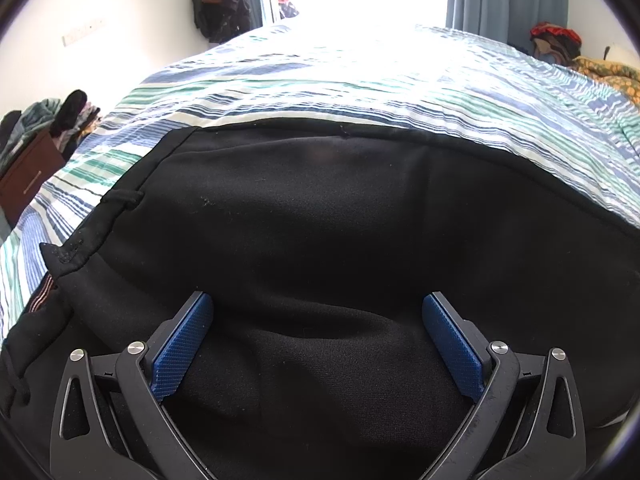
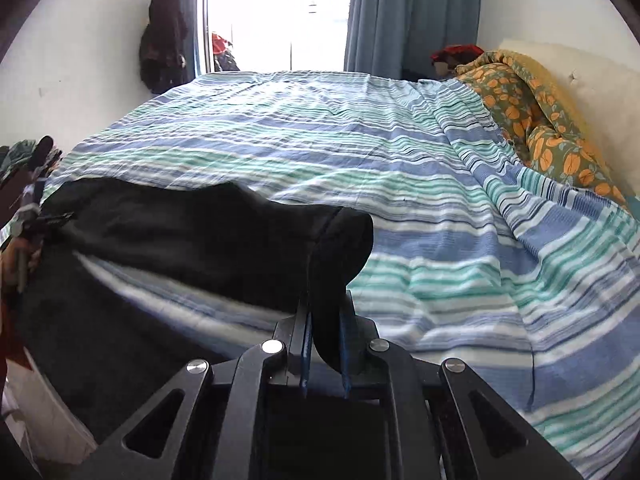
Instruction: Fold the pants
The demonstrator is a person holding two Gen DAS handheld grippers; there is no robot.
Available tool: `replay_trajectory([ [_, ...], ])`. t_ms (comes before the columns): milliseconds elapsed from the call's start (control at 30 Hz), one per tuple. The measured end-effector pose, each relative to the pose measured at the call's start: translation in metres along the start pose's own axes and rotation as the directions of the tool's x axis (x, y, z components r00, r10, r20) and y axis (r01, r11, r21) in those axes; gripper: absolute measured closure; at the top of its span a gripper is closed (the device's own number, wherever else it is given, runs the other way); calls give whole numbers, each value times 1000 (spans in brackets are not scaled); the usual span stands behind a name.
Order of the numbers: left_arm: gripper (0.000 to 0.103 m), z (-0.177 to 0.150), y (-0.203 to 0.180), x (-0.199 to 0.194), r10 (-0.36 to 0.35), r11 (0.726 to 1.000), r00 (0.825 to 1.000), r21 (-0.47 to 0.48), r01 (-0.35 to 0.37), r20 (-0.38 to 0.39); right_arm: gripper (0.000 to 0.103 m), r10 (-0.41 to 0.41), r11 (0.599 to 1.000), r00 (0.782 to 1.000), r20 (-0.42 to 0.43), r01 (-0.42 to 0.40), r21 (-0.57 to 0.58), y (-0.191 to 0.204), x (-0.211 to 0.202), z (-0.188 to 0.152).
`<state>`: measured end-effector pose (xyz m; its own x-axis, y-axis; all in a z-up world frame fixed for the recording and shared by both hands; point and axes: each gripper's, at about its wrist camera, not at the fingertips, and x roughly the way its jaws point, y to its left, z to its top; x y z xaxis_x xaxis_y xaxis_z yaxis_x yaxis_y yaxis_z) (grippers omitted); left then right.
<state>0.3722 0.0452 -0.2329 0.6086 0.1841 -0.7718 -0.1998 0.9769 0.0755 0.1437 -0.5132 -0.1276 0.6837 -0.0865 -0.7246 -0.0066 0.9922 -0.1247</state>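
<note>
Striped bedsheet [image 2: 360, 152], floral quilt [image 2: 532, 120], perhaps curtains [image 2: 408, 16].

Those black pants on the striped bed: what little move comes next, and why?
Probably carry the lifted leg end across toward the waistband. The right hand-held gripper is shut on the black pants, raised off the striped sheet; the left hand-held gripper rests open over them.

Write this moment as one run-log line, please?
stage: folding pants | left gripper: open over cloth | right gripper: shut on pants, end lifted | surface: striped bedsheet
</note>
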Motion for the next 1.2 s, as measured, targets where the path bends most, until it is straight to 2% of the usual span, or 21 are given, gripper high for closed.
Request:
replay_trajectory([
  [100,1,1,-2,0,17,1000,1000,8,-17,-6,89,-26,999,995,-98,29,24,-3,-5,-56],
  [200,1,4,-4,1,37,999,999,15,-37,-21,78,-125,987,962,-241,145,66,-24,-2,-88],
  [300,0,8,-5,0,56,998,998,14,-55,-40,61,-186,963,961,-206,219,154,-46,-24,-91],
  [333,0,10,-6,-2,65,998,997,14,-64,-50,51,-216,955,958,-187,248,165,-49,-33,-87],
  [400,1,14,-7,-8,82,997,994,21,-80,-77,49,-245,946,961,-129,266,184,-42,-51,-75],
  [467,1,17,-7,-21,90,996,991,23,-88,-102,46,-220,949,973,-70,230,213,-25,-63,-61],
  [533,1,15,-8,-40,57,998,992,6,-57,-108,43,-161,960,987,-11,159,229,3,-67,-49],
  [600,1,7,-8,-63,-28,1000,994,-9,27,-108,40,-78,970,996,34,68,232,43,-63,-40],
  [667,1,-7,-9,-88,-110,994,988,-2,111,-104,37,24,973,999,45,-34,229,87,-48,-36],
  [767,1,-33,-11,-116,-174,982,981,60,179,-84,37,153,962,988,23,-154,226,150,-15,-43],
  [800,1,-41,-11,-119,-177,979,980,83,184,-86,37,179,962,984,-4,-174,210,167,-3,-47],
  [867,1,-55,-10,-115,-170,976,980,121,182,-105,37,178,975,979,-97,-162,155,191,19,-56],
  [933,1,-63,-1,-102,-140,980,983,127,155,-122,37,141,985,983,-115,-128,113,193,26,-63],
  [1000,0,-71,15,-88,-123,989,982,68,133,-140,37,124,980,986,-108,-105,170,177,26,-66],
  [1067,0,-79,29,-79,-182,983,972,3,184,-146,37,113,961,988,-101,-84,262,156,25,-72],
  [1100,1,-83,30,-78,-195,979,972,24,200,-133,37,109,952,989,-101,-74,297,148,26,-76],
  [1200,1,-94,23,-81,-171,972,982,146,182,-84,37,133,934,988,-79,-98,343,139,28,-84],
])
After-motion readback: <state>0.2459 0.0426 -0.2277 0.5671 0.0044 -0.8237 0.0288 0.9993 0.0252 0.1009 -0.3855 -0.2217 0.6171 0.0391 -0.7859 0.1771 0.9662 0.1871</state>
